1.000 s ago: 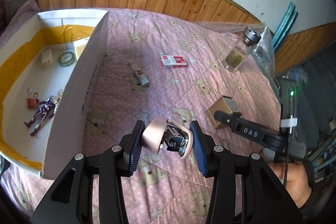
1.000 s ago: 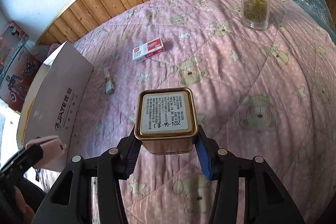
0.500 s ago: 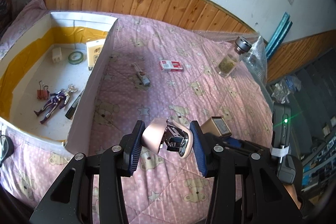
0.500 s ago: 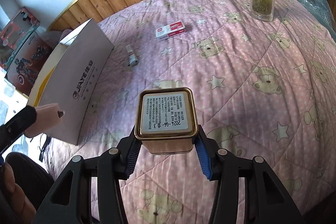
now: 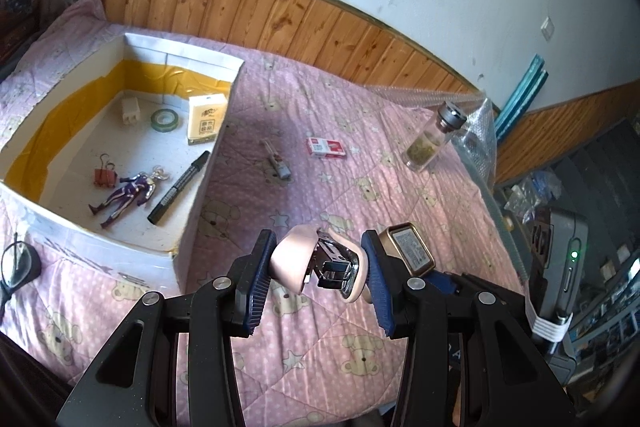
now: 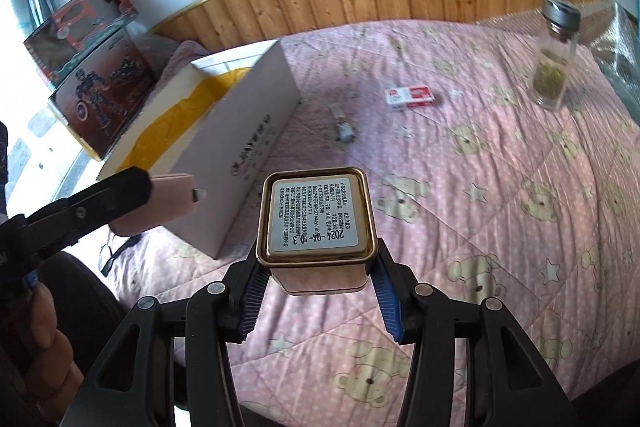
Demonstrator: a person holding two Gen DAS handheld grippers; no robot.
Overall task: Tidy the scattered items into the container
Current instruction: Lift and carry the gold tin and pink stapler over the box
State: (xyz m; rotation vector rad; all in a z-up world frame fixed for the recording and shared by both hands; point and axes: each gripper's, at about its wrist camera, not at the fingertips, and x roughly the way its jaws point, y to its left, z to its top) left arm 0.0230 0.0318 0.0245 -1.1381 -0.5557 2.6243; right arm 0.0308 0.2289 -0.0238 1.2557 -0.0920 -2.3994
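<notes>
Left wrist view: the left tool (image 5: pixel 318 273) clamps a pink stapler (image 5: pixel 316 267) between its blue pads, held in the air above the pink bed (image 5: pixel 360 187). The landmark is the white box (image 5: pixel 208 163), open on top and lined with yellow tape, which sits on the bed to the left of the tool. Inside the box lie a plug (image 5: pixel 130 111), a tape roll (image 5: pixel 165 119), a tissue pack (image 5: pixel 206 125), a marker (image 5: pixel 179 188), a red binder clip (image 5: pixel 105 177) and a purple figure (image 5: pixel 128 193). Right of the box, on the quilt, lie a small tube (image 5: pixel 278 165) and, farther right, a red-and-white staple box (image 5: pixel 326 148). Farther right still a glass jar (image 5: pixel 434 139) with a grey lid stands upright. Just right of the stapler, a gold tin (image 5: pixel 408 253) shows beside the left tool's right finger.

Right wrist view: the right tool (image 6: pixel 318 281) grips the gold tin (image 6: pixel 316 219) by its sides, label facing the camera, lifted clear of the bed (image 6: pixel 500 187). The box (image 6: pixel 256 147) lies to the left of and beyond the tin. The left tool (image 6: pixel 120 195) enters from the left edge with the stapler (image 6: pixel 164 203), in front of the box's near wall. Right of the box lie the tube (image 6: pixel 344 131) and the staple box (image 6: pixel 410 97); the jar (image 6: pixel 556 55) stands far right. Behind the box, toy cartons (image 6: pixel 92 59) are stacked.
</notes>
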